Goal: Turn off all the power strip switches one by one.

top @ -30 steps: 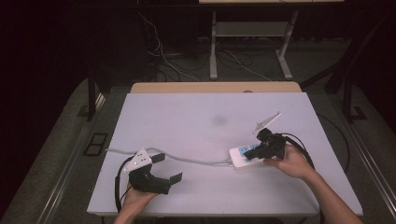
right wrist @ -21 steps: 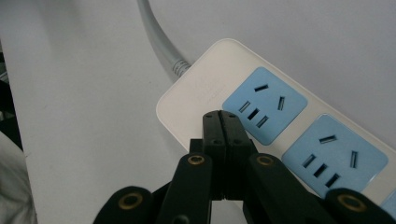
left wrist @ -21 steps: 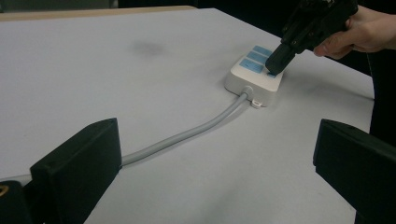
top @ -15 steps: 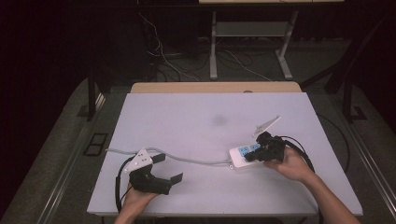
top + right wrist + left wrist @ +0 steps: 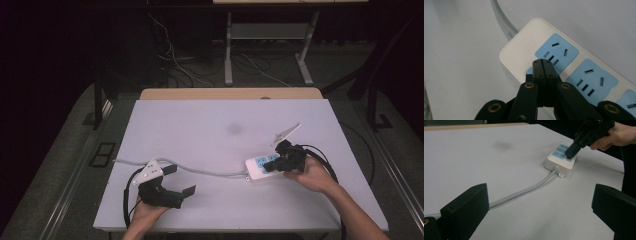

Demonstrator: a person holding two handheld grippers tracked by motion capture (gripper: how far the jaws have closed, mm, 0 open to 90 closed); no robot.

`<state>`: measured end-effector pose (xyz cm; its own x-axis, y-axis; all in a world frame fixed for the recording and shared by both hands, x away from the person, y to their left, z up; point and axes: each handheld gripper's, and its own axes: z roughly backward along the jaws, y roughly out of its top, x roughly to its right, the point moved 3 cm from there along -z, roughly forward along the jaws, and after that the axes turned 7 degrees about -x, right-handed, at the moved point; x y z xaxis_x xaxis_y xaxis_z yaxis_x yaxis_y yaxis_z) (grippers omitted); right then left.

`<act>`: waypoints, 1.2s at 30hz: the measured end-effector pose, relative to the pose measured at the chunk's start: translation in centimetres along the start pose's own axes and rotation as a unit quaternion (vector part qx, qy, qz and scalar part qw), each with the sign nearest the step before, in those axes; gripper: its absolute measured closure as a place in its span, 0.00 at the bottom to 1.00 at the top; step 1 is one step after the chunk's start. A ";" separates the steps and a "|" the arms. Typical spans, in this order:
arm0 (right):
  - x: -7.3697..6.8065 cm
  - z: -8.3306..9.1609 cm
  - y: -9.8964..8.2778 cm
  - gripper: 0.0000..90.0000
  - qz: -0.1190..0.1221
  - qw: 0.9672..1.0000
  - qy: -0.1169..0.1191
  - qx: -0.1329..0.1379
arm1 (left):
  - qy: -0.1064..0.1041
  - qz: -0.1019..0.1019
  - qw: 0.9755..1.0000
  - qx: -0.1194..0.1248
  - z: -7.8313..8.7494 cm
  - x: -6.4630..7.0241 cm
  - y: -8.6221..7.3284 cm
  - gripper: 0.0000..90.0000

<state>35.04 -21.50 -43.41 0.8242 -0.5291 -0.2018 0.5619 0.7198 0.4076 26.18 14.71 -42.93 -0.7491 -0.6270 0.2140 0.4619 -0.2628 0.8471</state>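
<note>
The power strip [image 5: 263, 167] lies on the right half of the bench [image 5: 210, 130], near its front edge, with its long axis running from about 8 o'clock, where the grey cable [image 5: 210, 172] enters, toward 2 o'clock. In the high view the right hand-held gripper [image 5: 273, 164] comes in from the 4 o'clock side, and its tips rest over the strip's cable end. In the right gripper view that gripper [image 5: 543, 65] has its jaws clenched together with nothing between them, and the joined tips sit right at a small round button [image 5: 529, 71] on the white casing, just beside the first blue socket [image 5: 557, 53]. I cannot tell whether the tips touch the button or hover just above it.

The left hand-held gripper [image 5: 177, 182] rests at the front left of the bench, well apart from the strip, which lies toward 2 o'clock from it. Its jaws are spread wide and hold nothing, and the cable passes just behind it.

The right hand is plainly nearer. I judge that the next move is a short downward press on the button.
</note>
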 end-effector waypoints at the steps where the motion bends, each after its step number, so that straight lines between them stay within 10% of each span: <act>1: 0.0 0.0 0.0 1.00 0.000 1.000 -0.003 0.001 | 0.000 -0.001 1.000 0.000 0.0 0.1 0.0 0.00; 17: -1.4 -0.2 0.5 1.00 0.035 0.997 -0.055 -0.032 | -0.001 -0.003 1.000 -0.001 -0.1 0.2 0.0 0.00; 36: -0.3 0.5 0.4 1.00 0.009 1.000 -0.022 -0.015 | 0.001 0.002 1.000 0.001 0.0 -0.1 0.0 0.00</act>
<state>34.94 -21.26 -42.79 0.8311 -0.5343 -0.1545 0.5487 0.7424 0.3843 26.25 14.80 -42.94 -0.7457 -0.6302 0.2163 0.4640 -0.2582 0.8474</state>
